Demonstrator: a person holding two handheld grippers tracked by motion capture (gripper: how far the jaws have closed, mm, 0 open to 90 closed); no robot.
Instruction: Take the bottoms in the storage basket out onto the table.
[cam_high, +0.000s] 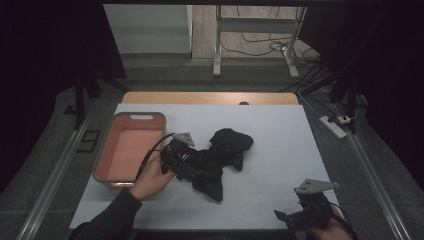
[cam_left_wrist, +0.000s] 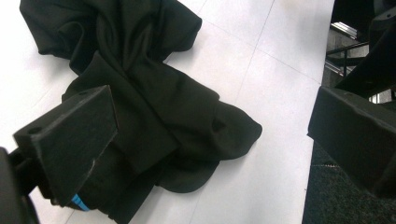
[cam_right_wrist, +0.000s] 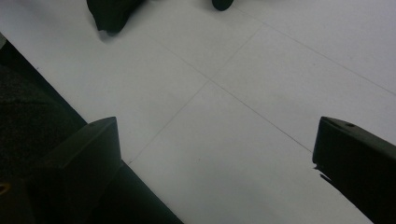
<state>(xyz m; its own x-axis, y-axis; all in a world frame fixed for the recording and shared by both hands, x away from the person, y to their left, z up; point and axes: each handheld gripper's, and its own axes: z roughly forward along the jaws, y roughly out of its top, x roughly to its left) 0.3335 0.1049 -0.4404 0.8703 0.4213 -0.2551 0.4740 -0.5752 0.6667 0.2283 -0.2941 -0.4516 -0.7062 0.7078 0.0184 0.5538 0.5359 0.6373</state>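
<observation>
Left hand-held gripper (cam_high: 187, 167) stood spread over the near-left edge of the black garment (cam_high: 220, 155), apparently positioned to pinch it. Garment lay crumpled mid-counter (cam_high: 280, 130), right of the pink bin (cam_high: 127, 150). Right hand-held gripper (cam_high: 295, 217) waited spread, near-right.

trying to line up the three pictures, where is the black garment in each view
High view: black garment crumpled mid-table, right of the pink bin, at the left gripper.
Left gripper view: upper left to centre, between the open jaws.
Right gripper view: dark bits at the top edge.
Shared landmark: the white table sheet.
</observation>
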